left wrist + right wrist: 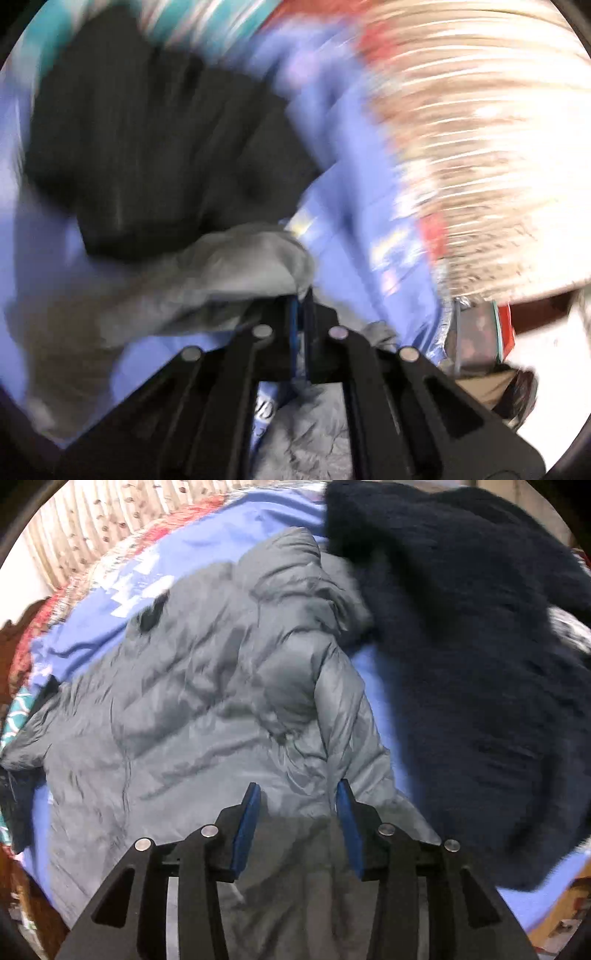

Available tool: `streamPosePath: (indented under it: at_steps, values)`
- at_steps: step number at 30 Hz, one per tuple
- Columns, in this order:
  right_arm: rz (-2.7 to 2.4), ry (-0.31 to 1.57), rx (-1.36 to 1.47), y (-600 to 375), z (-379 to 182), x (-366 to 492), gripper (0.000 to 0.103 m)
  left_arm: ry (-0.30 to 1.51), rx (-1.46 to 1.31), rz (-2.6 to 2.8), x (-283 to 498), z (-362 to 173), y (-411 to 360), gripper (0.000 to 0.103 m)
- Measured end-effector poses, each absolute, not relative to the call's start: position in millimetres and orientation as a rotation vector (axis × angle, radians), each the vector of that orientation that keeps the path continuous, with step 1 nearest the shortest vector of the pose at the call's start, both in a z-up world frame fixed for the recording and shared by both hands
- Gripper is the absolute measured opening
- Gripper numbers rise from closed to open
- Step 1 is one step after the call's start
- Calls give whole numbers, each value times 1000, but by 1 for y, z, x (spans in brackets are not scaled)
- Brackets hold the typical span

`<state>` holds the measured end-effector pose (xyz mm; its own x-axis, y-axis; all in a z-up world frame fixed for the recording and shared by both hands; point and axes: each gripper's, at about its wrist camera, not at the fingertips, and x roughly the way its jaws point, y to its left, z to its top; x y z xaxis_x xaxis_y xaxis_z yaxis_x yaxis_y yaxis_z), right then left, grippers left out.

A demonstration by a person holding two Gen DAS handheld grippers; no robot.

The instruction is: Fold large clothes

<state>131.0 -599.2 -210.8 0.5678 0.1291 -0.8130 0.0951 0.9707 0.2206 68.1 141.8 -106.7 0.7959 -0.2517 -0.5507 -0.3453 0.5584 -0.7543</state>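
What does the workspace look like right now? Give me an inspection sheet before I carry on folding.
Surface: blue bedsheet, printed patches toward its far edge.
Job's things: grey puffer jacket spread out, creased; dark fleece garment bunched beside it, overlapping its top.
Clutter: red patterned blanket along the far edge.
Grippers: left gripper shut on a fold of the grey jacket, view motion-blurred; right gripper open above the jacket, nothing between the pads.
Cables: nothing seen.
Surroundings: beige dotted curtain behind the bed.

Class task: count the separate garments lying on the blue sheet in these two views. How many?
2: a grey puffer jacket under the right tongs, and a dark fleece beside it. Others may be hidden.
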Motion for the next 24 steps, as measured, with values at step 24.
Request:
streamPosePath:
  at_steps: [24]
  values:
    - [36,880,835,-707,-234,349,71,1092,-836,604,-62,-210,149,8]
